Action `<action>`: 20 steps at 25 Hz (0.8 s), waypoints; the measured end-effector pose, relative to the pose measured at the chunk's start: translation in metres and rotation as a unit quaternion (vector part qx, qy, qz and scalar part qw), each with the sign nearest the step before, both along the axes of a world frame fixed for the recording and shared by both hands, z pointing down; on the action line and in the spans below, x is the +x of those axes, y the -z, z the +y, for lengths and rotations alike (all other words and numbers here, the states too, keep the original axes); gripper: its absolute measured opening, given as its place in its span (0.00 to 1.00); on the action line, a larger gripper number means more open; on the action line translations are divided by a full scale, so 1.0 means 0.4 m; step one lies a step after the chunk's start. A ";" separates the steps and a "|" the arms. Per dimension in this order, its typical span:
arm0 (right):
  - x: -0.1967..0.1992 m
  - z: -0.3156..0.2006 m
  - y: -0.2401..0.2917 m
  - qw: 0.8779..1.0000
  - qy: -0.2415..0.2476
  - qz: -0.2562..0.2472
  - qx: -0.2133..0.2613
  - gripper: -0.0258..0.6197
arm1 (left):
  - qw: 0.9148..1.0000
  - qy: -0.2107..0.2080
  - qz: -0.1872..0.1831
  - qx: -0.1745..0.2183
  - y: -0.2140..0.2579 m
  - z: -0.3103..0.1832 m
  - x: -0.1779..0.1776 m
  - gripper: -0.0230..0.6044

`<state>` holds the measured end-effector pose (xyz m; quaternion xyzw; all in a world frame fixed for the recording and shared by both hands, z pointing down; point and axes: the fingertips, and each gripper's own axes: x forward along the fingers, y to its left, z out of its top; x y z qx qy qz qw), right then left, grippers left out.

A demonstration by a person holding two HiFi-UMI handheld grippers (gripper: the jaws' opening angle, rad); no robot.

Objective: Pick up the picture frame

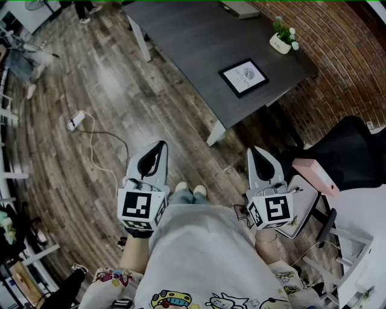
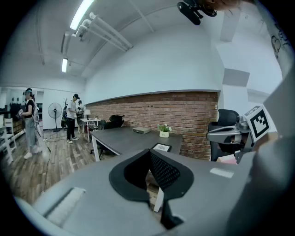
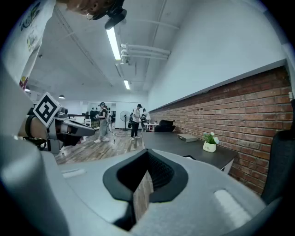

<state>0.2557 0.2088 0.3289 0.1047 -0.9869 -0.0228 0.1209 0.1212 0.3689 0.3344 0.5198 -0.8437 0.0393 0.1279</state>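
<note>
The picture frame [image 1: 243,77], black with a white print, lies flat on the dark grey table [image 1: 193,42] ahead of me; in the left gripper view the frame [image 2: 162,147] shows just past the jaw tips. My left gripper [image 1: 160,145] and right gripper [image 1: 254,151] are held side by side over the wooden floor, well short of the table, both pointing towards it. Both are shut with nothing between the jaws. From their own cameras, the left gripper [image 2: 150,152] and right gripper [image 3: 146,154] show closed black pads.
A small potted plant [image 1: 283,37] and a flat grey box [image 1: 238,7] also sit on the table, which runs along a brick wall. A black office chair [image 1: 347,154] and pink box [image 1: 316,175] are at my right. A power strip [image 1: 76,119] with cable lies on the floor at left. People stand far back.
</note>
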 end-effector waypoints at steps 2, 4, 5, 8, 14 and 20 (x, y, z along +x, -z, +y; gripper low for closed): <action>0.006 -0.001 0.002 1.000 0.003 -0.002 -0.006 0.04 | 1.000 0.003 0.001 -0.001 0.000 -0.001 0.007 0.06; 0.014 -0.001 0.004 1.000 0.007 -0.006 -0.011 0.04 | 1.000 0.008 0.000 -0.001 0.001 0.000 0.015 0.06; 0.018 -0.002 0.004 1.000 0.009 -0.009 -0.014 0.04 | 1.000 0.011 -0.001 0.000 0.001 0.002 0.018 0.06; 0.029 -0.002 0.004 0.999 0.015 -0.017 -0.026 0.04 | 1.000 0.022 -0.003 0.000 0.002 0.008 0.029 0.06; 0.010 0.022 0.001 0.998 0.040 -0.021 -0.051 0.23 | 1.000 0.031 0.002 0.003 -0.001 0.031 0.021 0.16; -0.070 0.026 -0.014 0.997 0.057 -0.020 -0.058 0.28 | 0.999 0.033 0.013 0.004 -0.021 0.021 -0.040 0.24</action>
